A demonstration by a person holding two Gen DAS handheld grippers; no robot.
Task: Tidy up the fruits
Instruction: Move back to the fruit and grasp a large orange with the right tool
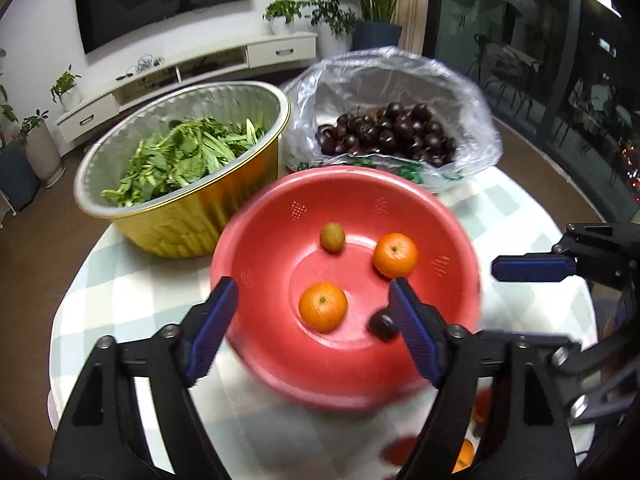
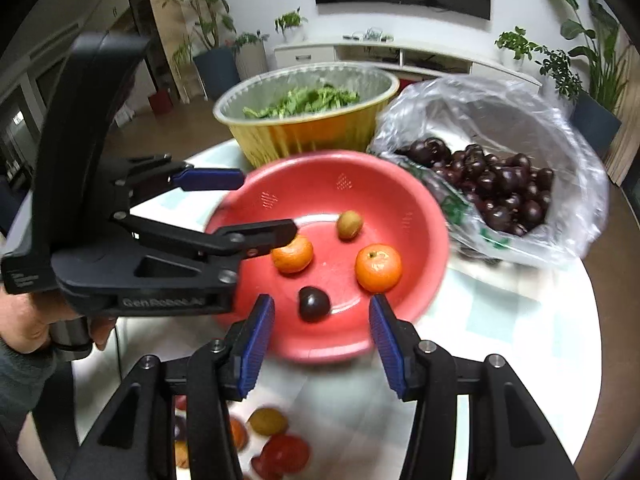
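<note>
A red perforated bowl point(image 1: 260, 240) sits on the round table and holds two oranges point(image 1: 323, 306) point(image 1: 395, 255), a small green-brown fruit point(image 1: 332, 237) and a dark plum point(image 1: 383, 324). My left gripper point(image 1: 312, 286) hovers over the bowl's near side, open, with nothing between its blue pads. In the right wrist view the same bowl point(image 2: 320, 184) shows the dark plum point(image 2: 314, 304) lying loose inside it. My right gripper point(image 2: 321, 300) stands open above the bowl's near rim, holding nothing. The left gripper point(image 2: 267, 203) reaches in from the left there, held by a hand.
A gold foil bowl point(image 1: 192, 216) of leafy greens stands behind the red bowl on the left. A clear plastic bag point(image 1: 460, 92) of dark cherries sits behind it on the right. Several loose fruits point(image 2: 268, 420) lie near the table's front edge, under my grippers.
</note>
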